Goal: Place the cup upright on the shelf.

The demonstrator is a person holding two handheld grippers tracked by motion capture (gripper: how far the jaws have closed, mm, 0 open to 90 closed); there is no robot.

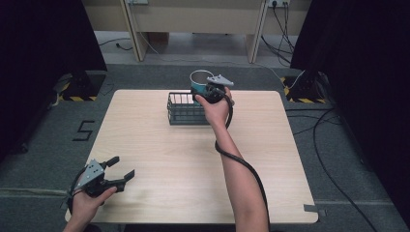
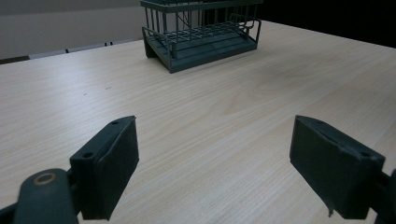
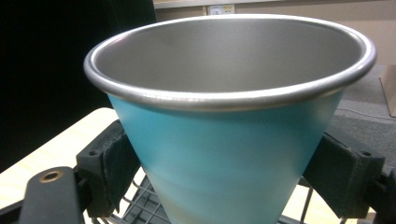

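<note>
Right hand-held gripper [image 1: 211, 90] clamped on teal, steel-rimmed metal cup [image 3: 233, 130], upright, upper centre of frame, directly above dark wire basket [image 1: 186, 109] on pale wooden desk [image 1: 193, 164]. Left hand-held gripper [image 1: 118, 175] open, empty, lower left, well apart from basket.

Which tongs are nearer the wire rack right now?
Right. The right tongs hold a blue cup directly above the wire rack; the left tongs are open near the table's front left corner.
</note>
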